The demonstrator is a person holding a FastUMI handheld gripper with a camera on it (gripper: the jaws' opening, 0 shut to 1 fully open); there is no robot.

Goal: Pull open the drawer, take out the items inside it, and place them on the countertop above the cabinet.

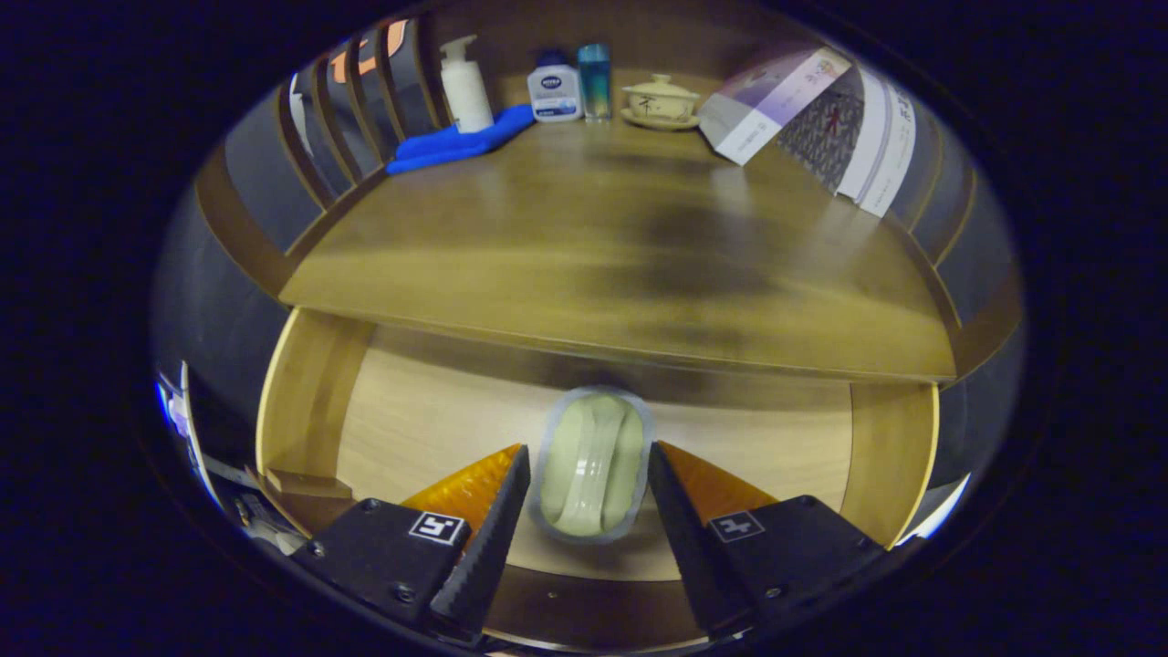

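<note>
Countertop point(593, 246): I see its wooden top across the middle of the frame, above the open drawer.
Drawer point(411, 411): pulled out, lower half of the frame, pale floor showing.
Back row, top of frame: blue cloth point(461, 141), pump bottle point(465, 87), lidded cup point(660, 99), leaning booklets point(776, 100).
Packet point(593, 465): I see a pale sealed item in the drawer, lower centre.
Gripper point(589, 479): fingers close on either side of the packet; I cannot tell whether they press it.

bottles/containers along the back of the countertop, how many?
3. A white pump bottle stands on the blue cloth; a squat white bottle is beside it; a teal bottle is next, before the lidded cup. None seem hidden.
</note>
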